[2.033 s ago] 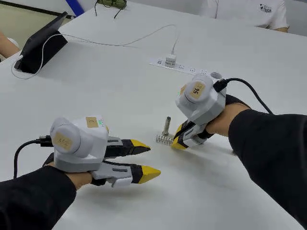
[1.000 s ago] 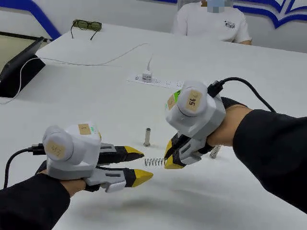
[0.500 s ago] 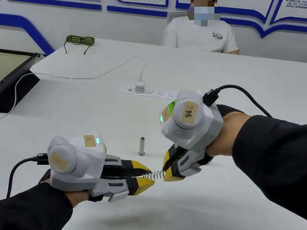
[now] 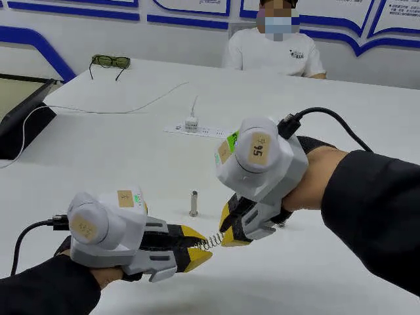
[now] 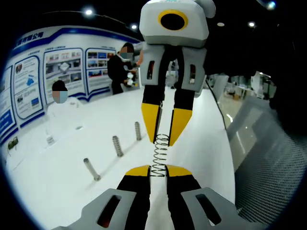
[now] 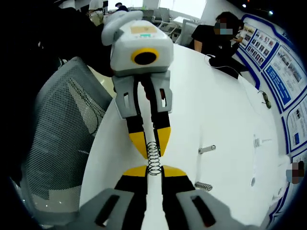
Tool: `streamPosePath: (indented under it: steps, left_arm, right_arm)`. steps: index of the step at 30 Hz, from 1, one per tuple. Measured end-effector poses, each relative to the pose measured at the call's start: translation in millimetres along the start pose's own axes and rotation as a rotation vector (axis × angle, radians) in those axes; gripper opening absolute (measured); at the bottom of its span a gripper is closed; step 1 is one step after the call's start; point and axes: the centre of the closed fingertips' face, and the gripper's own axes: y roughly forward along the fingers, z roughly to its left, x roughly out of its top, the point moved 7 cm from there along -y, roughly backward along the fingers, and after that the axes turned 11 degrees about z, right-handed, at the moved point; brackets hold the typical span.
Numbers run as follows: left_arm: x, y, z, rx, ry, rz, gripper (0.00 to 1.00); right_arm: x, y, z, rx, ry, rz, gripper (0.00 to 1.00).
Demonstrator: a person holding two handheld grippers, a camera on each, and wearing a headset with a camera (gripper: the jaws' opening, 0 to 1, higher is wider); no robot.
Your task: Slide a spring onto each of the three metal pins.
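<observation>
Pinching the spring (image 4: 211, 241) at both ends, off the table (image 4: 118, 151): left gripper (image 4: 197, 248) fingers clamped on one end, right gripper (image 4: 227, 237) fingers clamped on the other. Hangs nearly level, just nearer than the bare upright pin (image 4: 193, 203). Beyond that pin in the left gripper view, a second pin (image 5: 116, 146), already sprung, then a third pin (image 5: 137, 130).

The spring (image 4: 211, 241) spans the gap between left gripper (image 4: 202, 248) and right gripper (image 4: 228, 231). Behind it one pin (image 4: 193, 203) stands on open table (image 4: 118, 164); the power strip (image 4: 203, 130) lies well beyond.
</observation>
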Motion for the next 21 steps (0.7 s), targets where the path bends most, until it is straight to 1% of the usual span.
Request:
streamPosePath:
  steps: [5, 11, 16, 21]
  left_arm:
    - [-1.3, 0.5, -2.6, -0.004, 0.0, 0.004, 0.11]
    - [-0.9, 0.5, -3.0, -0.006, -0.005, -0.005, 0.11]
    - [0.0, 0.5, -3.4, -0.01, -0.006, -0.013, 0.11]
    - [-0.5, 1.7, -4.5, -0.018, -0.006, -0.02, 0.11]
  right_arm:
    - [9.2, -3.6, 0.4, -0.001, -0.015, -0.019, 0.11]
    - [21.6, -7.9, 0.1, -0.002, -0.032, -0.043, 0.12]
    - [26.8, -8.3, 0.6, -0.005, -0.042, -0.051, 0.12]
    - [26.8, -7.3, 1.5, 0.0, -0.043, -0.049, 0.12]
